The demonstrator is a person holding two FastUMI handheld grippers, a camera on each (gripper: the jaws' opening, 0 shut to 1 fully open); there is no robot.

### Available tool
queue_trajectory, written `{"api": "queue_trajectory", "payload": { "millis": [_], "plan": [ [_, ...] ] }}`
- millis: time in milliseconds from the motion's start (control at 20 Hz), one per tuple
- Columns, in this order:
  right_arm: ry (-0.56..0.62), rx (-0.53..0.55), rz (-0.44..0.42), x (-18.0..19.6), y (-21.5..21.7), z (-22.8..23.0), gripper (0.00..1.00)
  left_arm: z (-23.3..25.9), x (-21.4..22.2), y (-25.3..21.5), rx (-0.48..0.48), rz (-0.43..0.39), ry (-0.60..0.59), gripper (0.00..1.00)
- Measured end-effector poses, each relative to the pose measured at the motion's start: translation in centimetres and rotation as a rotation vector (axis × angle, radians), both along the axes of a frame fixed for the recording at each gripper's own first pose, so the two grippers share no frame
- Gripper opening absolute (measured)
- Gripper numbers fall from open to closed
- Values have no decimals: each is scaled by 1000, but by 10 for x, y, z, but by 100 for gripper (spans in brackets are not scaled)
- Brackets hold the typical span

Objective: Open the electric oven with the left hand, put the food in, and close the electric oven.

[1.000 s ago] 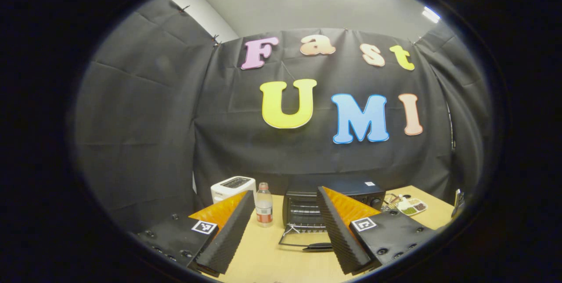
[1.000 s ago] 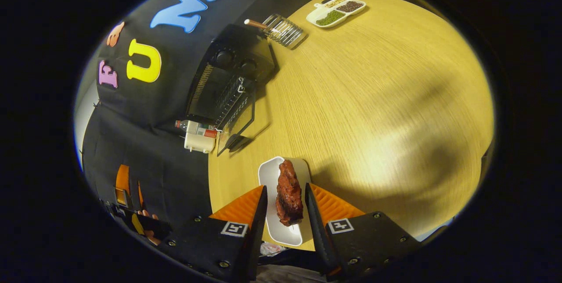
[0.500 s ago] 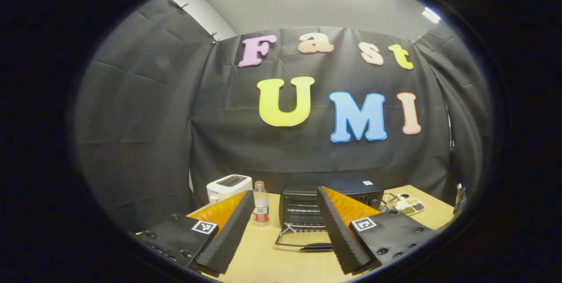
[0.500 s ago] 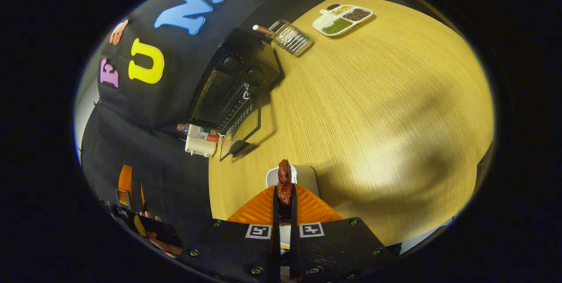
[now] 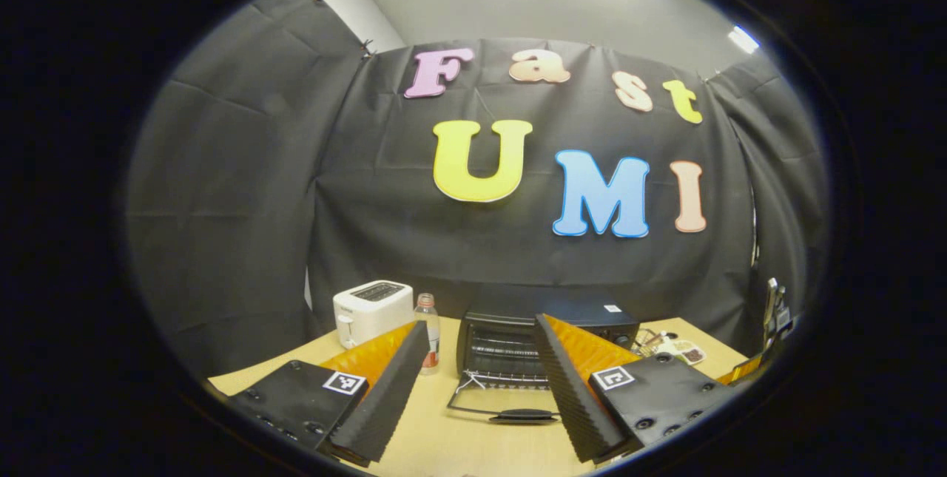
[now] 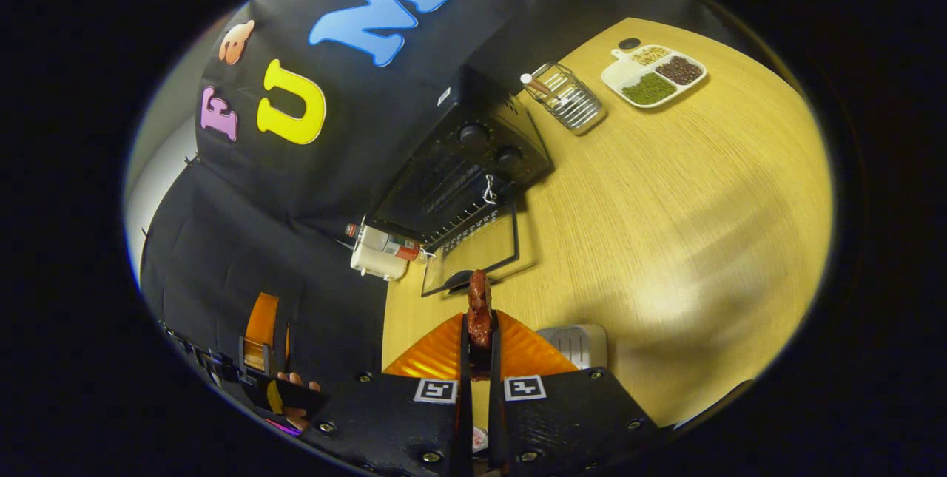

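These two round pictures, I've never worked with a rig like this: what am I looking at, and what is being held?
A person carries a hand-held gripper in each hand, each with a camera looking along its fingers.

The left gripper view faces the light wooden table. The left hand-held gripper is open and empty. Ahead stands the black electric oven, its glass door lying open, with a white toaster and a clear plastic bottle beside it.

The right gripper view is tilted. The right hand-held gripper is shut on a reddish-brown piece of meat, lifted off the white tray. A wire rack and a divided white dish lie farther off.
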State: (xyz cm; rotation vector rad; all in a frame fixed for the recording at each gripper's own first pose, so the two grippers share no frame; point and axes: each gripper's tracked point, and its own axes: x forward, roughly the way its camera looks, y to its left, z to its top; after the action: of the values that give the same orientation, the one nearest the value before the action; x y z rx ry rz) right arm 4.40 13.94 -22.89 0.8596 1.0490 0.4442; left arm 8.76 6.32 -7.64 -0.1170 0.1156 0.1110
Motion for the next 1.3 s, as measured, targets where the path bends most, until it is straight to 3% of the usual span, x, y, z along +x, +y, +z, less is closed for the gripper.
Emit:
{"api": "queue_trajectory", "payload": {
  "millis": [550, 1000, 1050, 1100, 1300],
  "plan": [
    [-109, 79, -53, 69, 76, 19, 8, -10, 16, 58, -1, 39, 4, 95],
    [-174, 83, -136, 127, 125, 4, 8, -22, 25, 111, 26, 85, 24, 95],
    [-180, 79, -148, 133, 129, 2, 9, -24, 26, 115, 29, 89, 29, 91],
    [-181, 74, -160, 140, 132, -3, 8, -25, 26, 119, 31, 94, 34, 95],
    [-185, 76, -203, 163, 145, -17, 8, -33, 25, 134, 35, 115, 59, 96]
  ]
}}
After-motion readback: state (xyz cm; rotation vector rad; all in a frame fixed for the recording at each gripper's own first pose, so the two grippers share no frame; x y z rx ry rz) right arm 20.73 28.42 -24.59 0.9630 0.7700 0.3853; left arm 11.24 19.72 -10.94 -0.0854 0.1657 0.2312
